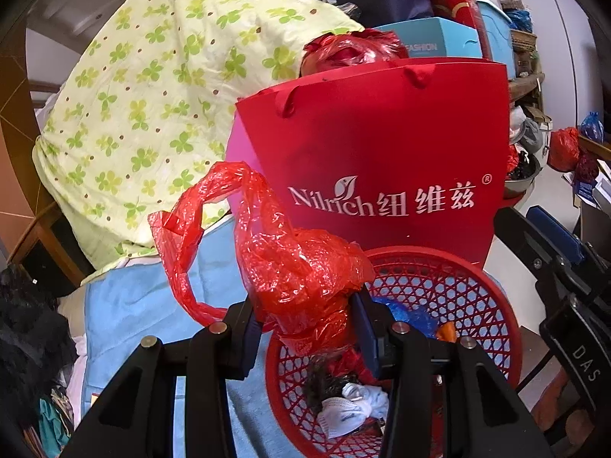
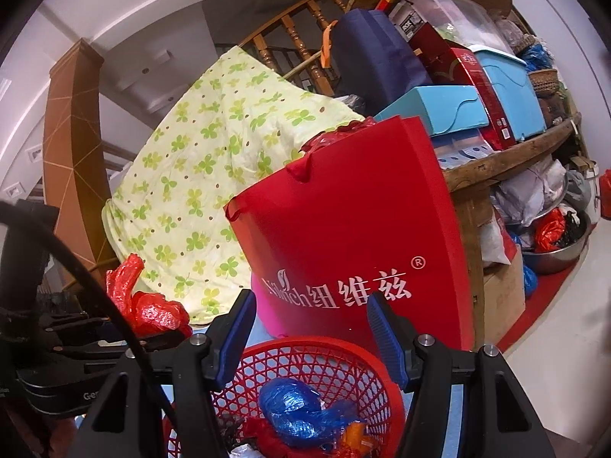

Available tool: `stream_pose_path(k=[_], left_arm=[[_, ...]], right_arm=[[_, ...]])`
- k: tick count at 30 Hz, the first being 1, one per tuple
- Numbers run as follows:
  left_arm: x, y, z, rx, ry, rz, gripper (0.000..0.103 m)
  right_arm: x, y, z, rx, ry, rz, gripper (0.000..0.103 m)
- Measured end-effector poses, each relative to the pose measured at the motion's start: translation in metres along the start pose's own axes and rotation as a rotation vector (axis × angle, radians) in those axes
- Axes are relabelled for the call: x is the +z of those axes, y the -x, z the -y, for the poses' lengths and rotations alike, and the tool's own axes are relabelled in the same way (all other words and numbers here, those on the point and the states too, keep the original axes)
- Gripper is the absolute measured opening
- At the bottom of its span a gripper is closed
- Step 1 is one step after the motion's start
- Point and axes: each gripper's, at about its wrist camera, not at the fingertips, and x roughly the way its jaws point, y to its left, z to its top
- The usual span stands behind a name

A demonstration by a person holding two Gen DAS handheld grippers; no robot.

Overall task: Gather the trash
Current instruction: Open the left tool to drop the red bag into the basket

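Observation:
My left gripper is shut on a crumpled red plastic bag and holds it over the left rim of a red mesh basket. The basket holds a blue plastic bag, white tissue, dark scraps and red bits. The held bag also shows in the right wrist view, at the left beside the left gripper's body. My right gripper is open and empty, just above the basket's far rim.
A red paper gift bag stands right behind the basket. A clover-print quilt lies to the left, a light blue cloth below it. A cluttered wooden shelf with boxes is at the right, a metal bowl beneath.

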Motion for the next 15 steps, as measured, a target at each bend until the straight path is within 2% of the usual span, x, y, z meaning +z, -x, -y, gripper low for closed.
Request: stream_pose_path(k=[7,11,15], left_arm=[[0.003,0.005,0.013,0.0,-0.022,0.011,0.049],[0.004,0.01,0.016,0.023,-0.032,0.033,0.072],[0.006,0.013,0.012,0.046,-0.039,0.051,0.076]], right_arm=[[0.0,0.003,0.01,-0.018,-0.021,0.006,0.064],[0.001,0.002,0.013,-0.015,-0.043,0.005,0.064],[0.001,0.001,0.012,-0.016,-0.038,0.004,0.064]])
